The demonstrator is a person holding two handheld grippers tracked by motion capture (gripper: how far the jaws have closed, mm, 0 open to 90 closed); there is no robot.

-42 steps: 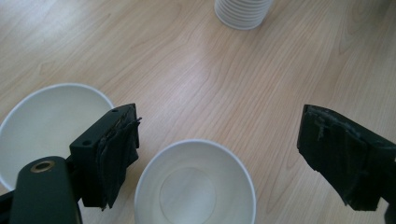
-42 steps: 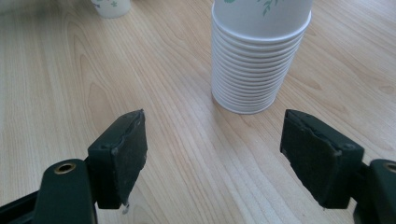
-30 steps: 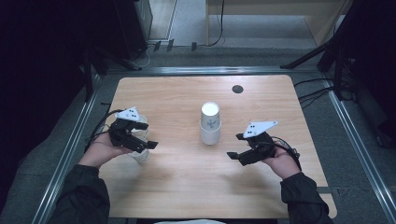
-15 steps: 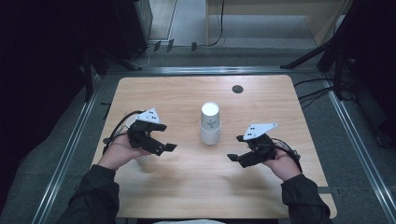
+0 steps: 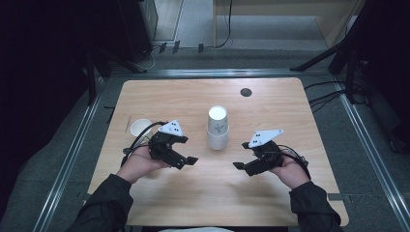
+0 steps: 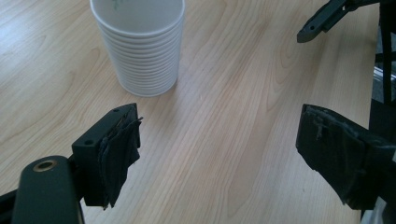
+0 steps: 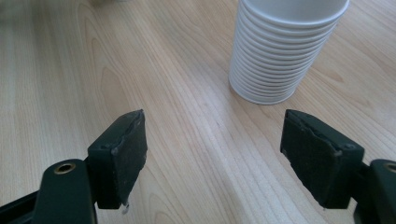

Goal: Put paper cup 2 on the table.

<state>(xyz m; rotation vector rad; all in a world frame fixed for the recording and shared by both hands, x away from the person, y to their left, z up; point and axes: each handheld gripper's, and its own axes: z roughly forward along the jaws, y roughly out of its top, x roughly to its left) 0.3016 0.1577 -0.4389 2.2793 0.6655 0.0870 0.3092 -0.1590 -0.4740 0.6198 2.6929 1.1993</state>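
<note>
Centrally, a stack of white paper cups [image 5: 217, 128] stood upright on the wooden desk [image 5: 270, 106], between the two grippers and a little beyond both. Seen from the left gripper [image 5: 189, 161], the stack [image 6: 140, 44] lay ahead and toward the left-hand jaw, apart from both jaws, with bare wood between the pads. Seen from the right gripper [image 5: 239, 165], the stack [image 7: 282, 46] lay ahead and toward the right-hand jaw, likewise untouched. Both grippers had their jaws spread wide and held nothing; the left gripper [image 6: 217, 154] and the right gripper [image 7: 212, 154] each framed only desk grain between their black pads. The tip of the right gripper appeared in the upper right corner of the left gripper view. Each gripper was carried in one of the person's hands, forearms in dark sleeves [image 5: 104, 205] entering from the near edge, the two gripper tips pointing inward toward each other. Behind the left gripper, on its outer side, a single white cup [image 5: 140, 128] sat open-mouthed on the desk. Farther beyond the stack, a small dark round grommet [image 5: 246, 92] was set into the desk near its far edge.
</note>
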